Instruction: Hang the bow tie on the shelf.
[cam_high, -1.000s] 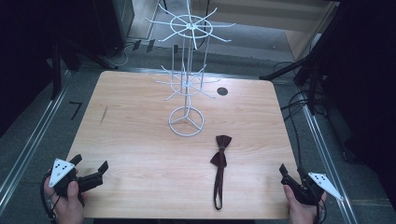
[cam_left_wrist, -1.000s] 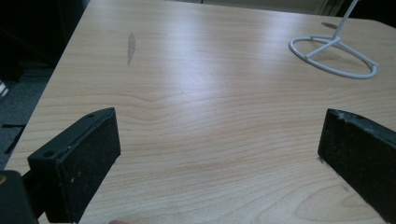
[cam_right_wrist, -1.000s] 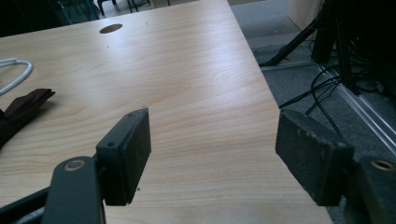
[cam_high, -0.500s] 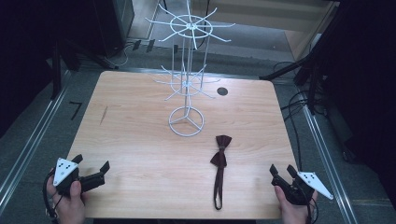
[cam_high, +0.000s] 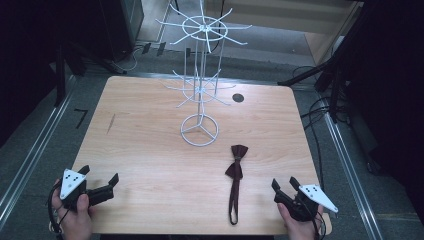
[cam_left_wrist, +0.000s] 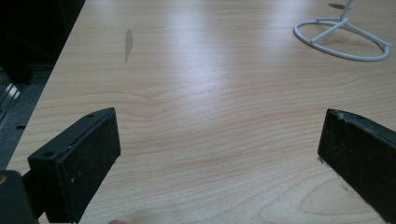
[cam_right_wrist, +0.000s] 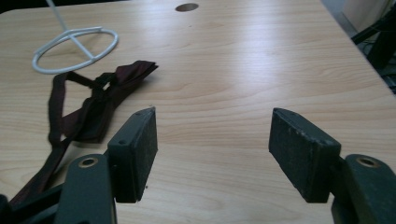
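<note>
Right gripper has slid in over the table's near right corner since a second ago, jaws spread but just been narrowing, nothing between. Dark maroon fabric bow tie lies flat just left of it, unmoved, near the white wire rack's ring base. Left gripper unchanged, spread wide, empty.

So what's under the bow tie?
The dark red bow tie lies flat on the wooden table, its strap trailing toward the near edge. Whatever might sit under the fabric is covered, but nothing sticks out.
</note>
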